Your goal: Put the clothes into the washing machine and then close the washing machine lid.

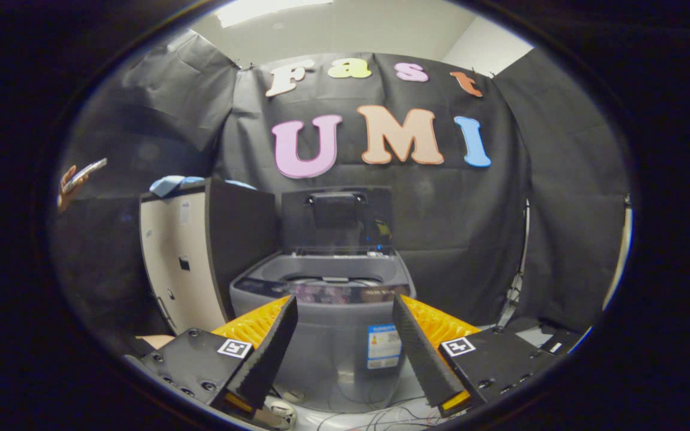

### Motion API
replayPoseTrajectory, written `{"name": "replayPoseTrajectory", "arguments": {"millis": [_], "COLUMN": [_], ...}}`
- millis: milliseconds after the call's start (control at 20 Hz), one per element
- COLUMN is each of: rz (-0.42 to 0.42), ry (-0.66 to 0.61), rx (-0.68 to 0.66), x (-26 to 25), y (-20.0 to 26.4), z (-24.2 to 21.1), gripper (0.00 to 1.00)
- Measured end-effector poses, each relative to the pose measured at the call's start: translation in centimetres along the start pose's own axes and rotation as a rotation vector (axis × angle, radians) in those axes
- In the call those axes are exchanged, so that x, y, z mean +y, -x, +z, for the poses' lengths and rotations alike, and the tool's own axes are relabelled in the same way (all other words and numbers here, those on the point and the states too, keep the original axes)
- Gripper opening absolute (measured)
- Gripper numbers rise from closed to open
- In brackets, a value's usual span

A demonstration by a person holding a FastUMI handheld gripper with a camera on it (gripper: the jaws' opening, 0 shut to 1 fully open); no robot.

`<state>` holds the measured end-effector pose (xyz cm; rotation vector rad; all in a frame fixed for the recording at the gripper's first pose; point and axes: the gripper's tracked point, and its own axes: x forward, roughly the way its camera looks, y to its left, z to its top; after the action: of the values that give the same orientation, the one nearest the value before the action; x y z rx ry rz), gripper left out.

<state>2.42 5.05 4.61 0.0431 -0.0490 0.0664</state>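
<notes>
I see the gripper (344, 308) with its fingers spread wide, nothing held between them. Both fingertips (290, 305) sit level with the front rim of the washer (327, 335), which stands just beyond them and centred in the gap. Through the gap I see the washer's grey front and a label (384, 346) on it. Loose cables (381, 413) lie on the floor at its base, below the fingers.

Lid (336, 218) is up, standing about upright at the back of the washer. Tub opening (333, 280) is exposed behind the front panel. I make out something dark and mottled (336, 293) along the front edge between the fingertips; can't tell whether that's clothes or the control panel.

Left of the washer, close beside it, stands a cabinet (180, 263) with a pale side and dark front; blue cloth (171, 184) lies on top of it. Further left, a hand (68, 188) holds a phone (84, 175).
</notes>
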Motion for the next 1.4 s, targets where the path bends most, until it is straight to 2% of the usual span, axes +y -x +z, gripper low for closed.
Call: {"name": "replayPoseTrajectory", "arguments": {"millis": [200,350,550,750,1100,1400], "rz": [0.128,0.215,0.328,0.394,0.489,0.482], "ry": [-0.042,-0.012,-0.034,-0.014,0.029,0.112], "rx": [-0.073,-0.090,-0.055,-0.052,0.040,0.231], "x": [6.5,11.4,19.5,26.7,37.3,41.1], "y": [-3.6,-7.1,-12.4,-17.8,-24.3,-27.8], "z": [8.2,14.3,19.5,23.0,23.1,18.1], "gripper": [0.99,0.99,0.99,0.99,0.99,0.99]}}
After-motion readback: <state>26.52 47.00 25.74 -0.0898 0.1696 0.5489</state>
